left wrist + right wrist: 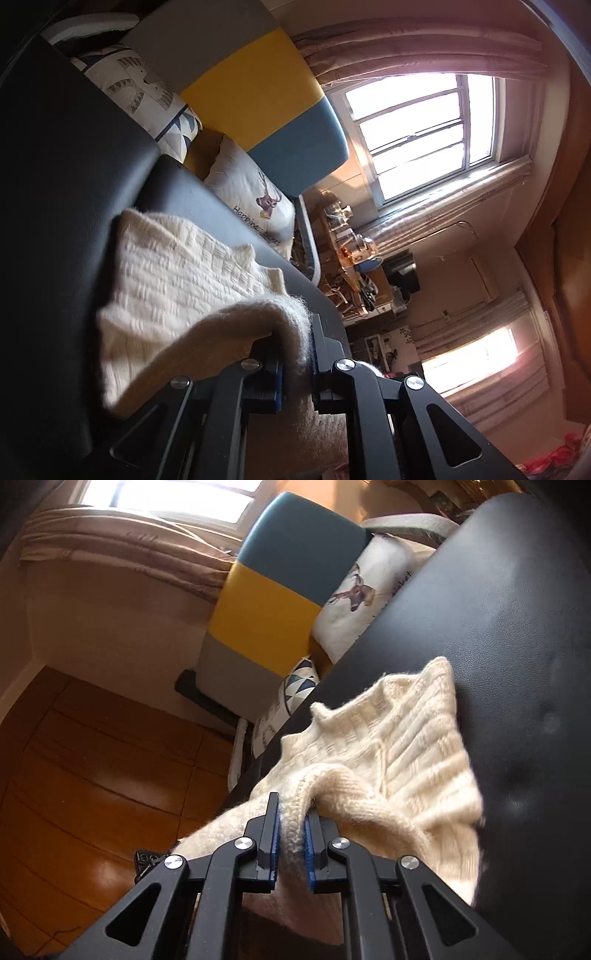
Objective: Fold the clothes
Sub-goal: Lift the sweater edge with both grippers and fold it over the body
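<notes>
Cream knitted sweater point(177, 280) fills the lower left of the left wrist view, spread across a black padded surface point(66, 177). The left gripper point(295, 354) has its two black fingers pinched narrow on a fuzzy folded edge of the knit, which bulges over the blue pads point(279, 384). The whole view is tilted sideways. Beyond the dark surface stand two printed cushions, one with triangles point(147, 96) and one with a deer point(255, 199), against a headboard point(255, 96) in grey, yellow and blue blocks. Farther off are a bright window point(421, 136) with pinkish curtains point(424, 48) and a cluttered small table point(351, 258).

Right wrist view: the right gripper point(291, 830) is likewise closed narrow on a thick ribbed hem of the same sweater point(399, 746), the knit squeezed between its blue pads point(275, 845). The rest of the garment lies bunched on the black surface point(498, 627), near its edge, with part hanging down toward the gripper. Behind it stand the colour-block headboard point(273, 602) and the deer cushion point(362, 602). A wooden floor point(92, 775) shows to the left, and a curtained window point(166, 494) at the top.
</notes>
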